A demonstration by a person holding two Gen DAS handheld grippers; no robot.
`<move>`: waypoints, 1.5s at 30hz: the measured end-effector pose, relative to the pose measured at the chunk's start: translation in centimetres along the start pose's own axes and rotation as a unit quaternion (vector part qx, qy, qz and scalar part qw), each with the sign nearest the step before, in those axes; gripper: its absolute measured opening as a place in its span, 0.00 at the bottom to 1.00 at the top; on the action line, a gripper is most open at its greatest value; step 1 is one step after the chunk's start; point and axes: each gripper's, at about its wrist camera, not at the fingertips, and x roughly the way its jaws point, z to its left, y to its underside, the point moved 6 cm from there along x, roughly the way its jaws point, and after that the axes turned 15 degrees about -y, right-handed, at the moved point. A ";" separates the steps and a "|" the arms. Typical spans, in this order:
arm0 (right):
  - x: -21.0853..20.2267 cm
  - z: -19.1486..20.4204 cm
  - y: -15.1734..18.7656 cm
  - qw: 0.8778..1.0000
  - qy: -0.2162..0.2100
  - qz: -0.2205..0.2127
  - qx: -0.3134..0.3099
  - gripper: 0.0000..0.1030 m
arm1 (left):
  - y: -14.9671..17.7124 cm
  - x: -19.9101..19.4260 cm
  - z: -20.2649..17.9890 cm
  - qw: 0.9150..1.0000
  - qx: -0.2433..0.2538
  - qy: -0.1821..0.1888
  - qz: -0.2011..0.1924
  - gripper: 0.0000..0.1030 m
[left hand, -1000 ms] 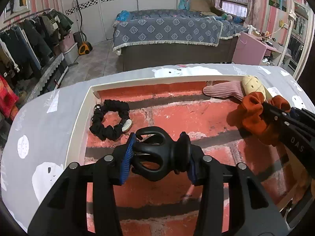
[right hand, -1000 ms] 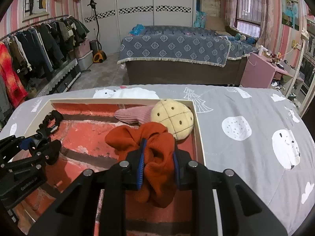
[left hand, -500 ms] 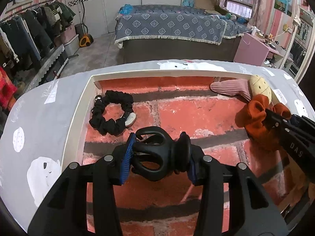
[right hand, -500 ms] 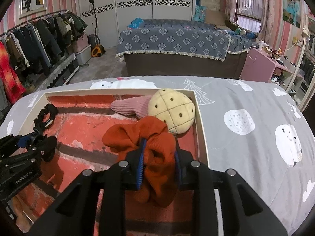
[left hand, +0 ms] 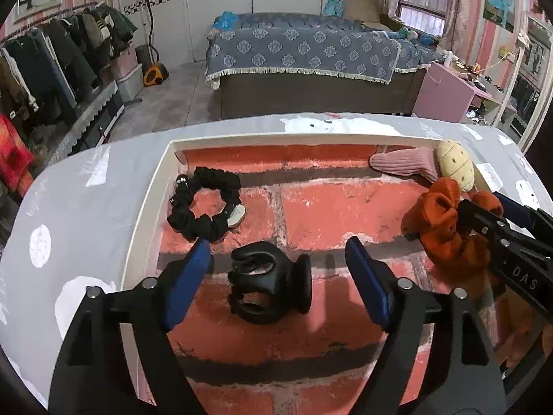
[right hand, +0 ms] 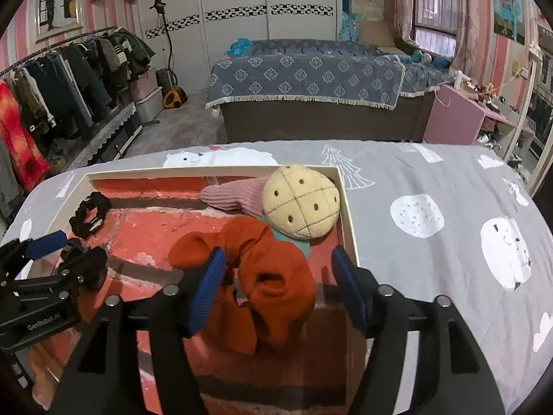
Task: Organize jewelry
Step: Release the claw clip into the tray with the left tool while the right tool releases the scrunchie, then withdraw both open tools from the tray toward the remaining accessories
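A black claw clip (left hand: 269,287) lies on the brick-patterned floor of the white-rimmed tray (left hand: 145,214). It sits between the blue pads of my left gripper (left hand: 276,256), whose jaws are opening with gaps on both sides of the clip. An orange fabric scrunchie (right hand: 262,276) rests at the tray's right side between the pads of my right gripper (right hand: 278,259). Its jaws are opening too, and the right pad stands well clear of the cloth. A black scrunchie (left hand: 204,207) lies in the tray's far left corner.
A pink knit piece (right hand: 235,197) with a yellow plush ball (right hand: 300,204) lies at the tray's far right corner. The tray sits on a grey cloth with white prints (right hand: 432,207). Beyond are a bed (right hand: 304,83) and a clothes rack (right hand: 52,86).
Both grippers have let go: the left one released the claw clip onto the tray floor, and the right one released the orange scrunchie, which now spreads wider. Neither hand has shifted much.
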 end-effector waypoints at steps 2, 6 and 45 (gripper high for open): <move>-0.8 0.1 -0.4 1.000 -0.001 -0.009 -0.004 0.70 | -0.3 -1.0 0.1 1.000 -0.003 0.004 -0.006 0.81; -3.7 0.2 -1.5 0.999 0.005 -0.037 -0.008 0.81 | -1.3 -4.0 0.9 0.999 -0.014 0.009 -0.036 0.92; -15.6 1.2 10.6 0.997 0.050 -0.029 -0.042 0.91 | 13.5 -15.8 8.8 0.998 -0.049 -0.013 -0.025 0.95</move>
